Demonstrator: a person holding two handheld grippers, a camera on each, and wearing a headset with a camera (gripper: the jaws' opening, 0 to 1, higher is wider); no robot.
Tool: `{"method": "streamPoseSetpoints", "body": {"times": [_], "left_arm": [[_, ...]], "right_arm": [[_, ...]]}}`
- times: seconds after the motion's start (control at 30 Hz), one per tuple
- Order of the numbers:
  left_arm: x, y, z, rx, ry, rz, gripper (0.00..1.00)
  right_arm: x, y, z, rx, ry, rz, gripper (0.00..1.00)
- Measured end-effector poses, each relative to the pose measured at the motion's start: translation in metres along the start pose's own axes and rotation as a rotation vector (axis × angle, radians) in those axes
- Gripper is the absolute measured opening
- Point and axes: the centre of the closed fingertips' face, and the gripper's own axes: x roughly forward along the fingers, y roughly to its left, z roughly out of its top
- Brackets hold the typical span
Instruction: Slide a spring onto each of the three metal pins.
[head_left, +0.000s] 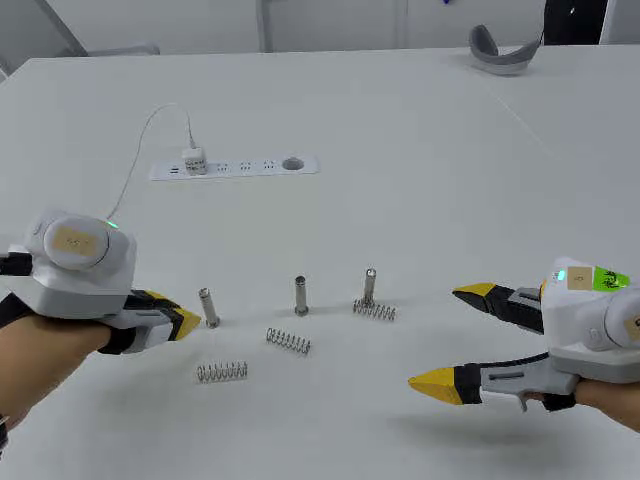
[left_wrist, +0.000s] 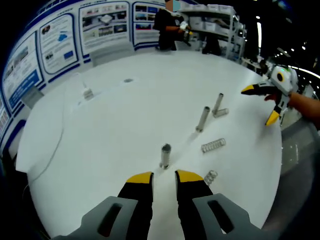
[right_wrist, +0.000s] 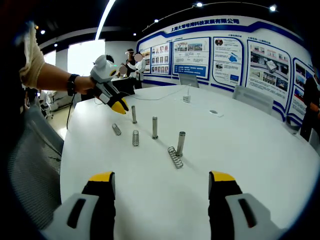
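Three metal pins stand in a row on the white desk (head_left: 420, 180), toward its near edge: left pin (head_left: 208, 305), middle pin (head_left: 300, 296), right pin (head_left: 369, 286). One spring (head_left: 375, 311) lies at the right pin's foot. A second spring (head_left: 288, 341) and a third spring (head_left: 222, 372) lie closer to the edge. The left gripper (left_wrist: 164, 176), its fingers a narrow gap apart and empty, is just before the left pin. The right gripper (right_wrist: 162, 176), its fingers wide apart and empty, is well apart from the pins. The wall posters (right_wrist: 227, 55) are too small to read.
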Motion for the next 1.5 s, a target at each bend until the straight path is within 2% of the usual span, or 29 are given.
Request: {"method": "streamPoseSetpoints", "body": {"times": [0.1,0.27,0.4,0.47,0.7,0.83,0.87,1.07,1.33,1.5], "left_arm": [[-0.001,-0.001,-0.005,0.019,0.002,-0.006,0.18],[-0.002,-0.005,-0.005,0.026,-0.013,-0.034,0.18],[-0.003,-0.011,-0.004,0.052,-0.027,-0.070,0.19],[-0.002,-0.015,-0.006,0.074,-0.028,-0.103,0.17],[-0.002,-0.026,-0.011,0.123,-0.038,-0.163,0.17],[-0.004,-0.038,-0.013,0.200,-0.049,-0.217,0.15],[-0.004,-0.039,-0.013,0.208,-0.049,-0.216,0.15],[-0.003,-0.045,-0.017,0.289,-0.035,-0.245,0.15],[0.001,-0.050,-0.025,0.390,0.014,-0.281,0.16],[0.004,-0.052,-0.027,0.427,0.038,-0.295,0.15]], "right_arm": [[0.000,0.000,-0.001,0.001,0.002,0.001,0.78],[0.001,0.001,-0.001,0.000,0.004,0.002,0.78],[0.001,0.001,-0.001,0.000,0.005,0.002,0.78],[0.001,0.001,-0.001,0.000,0.006,0.002,0.78],[0.000,0.000,-0.001,0.003,0.005,-0.001,0.78],[0.001,0.001,-0.002,0.003,0.007,0.001,0.78],[0.001,0.001,-0.002,0.002,0.007,0.001,0.78],[0.001,0.002,-0.001,0.002,0.008,0.002,0.78],[0.000,0.000,-0.002,0.006,0.007,-0.002,0.78],[0.000,0.000,-0.002,0.008,0.007,-0.002,0.78]]}}
